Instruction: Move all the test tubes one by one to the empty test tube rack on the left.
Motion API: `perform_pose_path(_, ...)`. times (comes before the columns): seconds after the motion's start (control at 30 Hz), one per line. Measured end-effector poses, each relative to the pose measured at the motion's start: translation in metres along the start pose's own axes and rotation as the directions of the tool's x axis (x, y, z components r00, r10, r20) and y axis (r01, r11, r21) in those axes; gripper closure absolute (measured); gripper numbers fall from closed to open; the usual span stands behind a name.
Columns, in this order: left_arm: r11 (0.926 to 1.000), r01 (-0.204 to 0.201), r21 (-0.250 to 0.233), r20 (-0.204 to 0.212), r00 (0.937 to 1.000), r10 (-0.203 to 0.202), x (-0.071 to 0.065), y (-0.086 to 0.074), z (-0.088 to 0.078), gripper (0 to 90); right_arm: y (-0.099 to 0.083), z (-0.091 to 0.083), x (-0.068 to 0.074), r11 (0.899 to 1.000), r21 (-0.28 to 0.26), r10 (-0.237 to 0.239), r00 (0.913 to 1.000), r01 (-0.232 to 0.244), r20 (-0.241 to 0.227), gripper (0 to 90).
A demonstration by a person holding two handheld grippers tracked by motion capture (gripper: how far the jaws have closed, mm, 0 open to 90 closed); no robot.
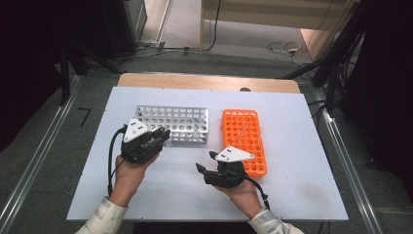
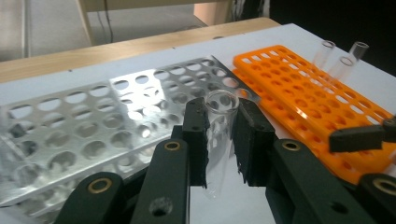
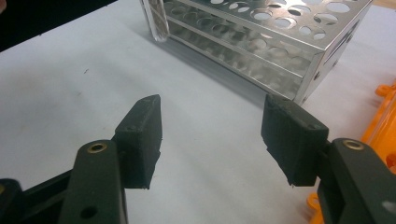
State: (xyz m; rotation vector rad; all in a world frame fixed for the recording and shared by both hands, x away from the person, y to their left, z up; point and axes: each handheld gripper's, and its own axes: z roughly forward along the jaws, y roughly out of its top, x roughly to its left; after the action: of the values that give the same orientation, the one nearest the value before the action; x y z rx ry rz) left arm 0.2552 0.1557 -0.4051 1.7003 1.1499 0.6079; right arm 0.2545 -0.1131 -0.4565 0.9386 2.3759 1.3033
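My right gripper (image 3: 212,140) has its jaws apart, nothing between them, only bare white table (image 3: 70,79) below. Metal rack (image 3: 275,42) sits ahead, a clear tube (image 3: 156,21) at its near-left corner. Orange rack (image 3: 385,116) at right edge.

A white worktop (image 1: 292,195) with a wooden far edge carries two test tube racks. The metal rack (image 1: 173,125) stands left, and the orange plastic rack (image 1: 243,139) lies just right of it, apart.
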Motion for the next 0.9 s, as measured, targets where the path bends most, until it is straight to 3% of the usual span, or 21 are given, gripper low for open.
perform_pose_path(0.33,0.9997,0.021,-0.012,-0.11,0.9937,-0.022,0.034,0.011,-0.009,75.3,0.0,-0.001,-0.001,1.0,0.001,0.006,1.0,-0.006,0.004,36.9)
perform_pose_path(0.9,0.9985,0.023,-0.05,-0.202,0.9788,-0.032,0.052,0.022,-0.008,75.3,-0.001,0.0,-0.002,1.0,0.004,0.007,1.0,-0.007,0.005,37.0)
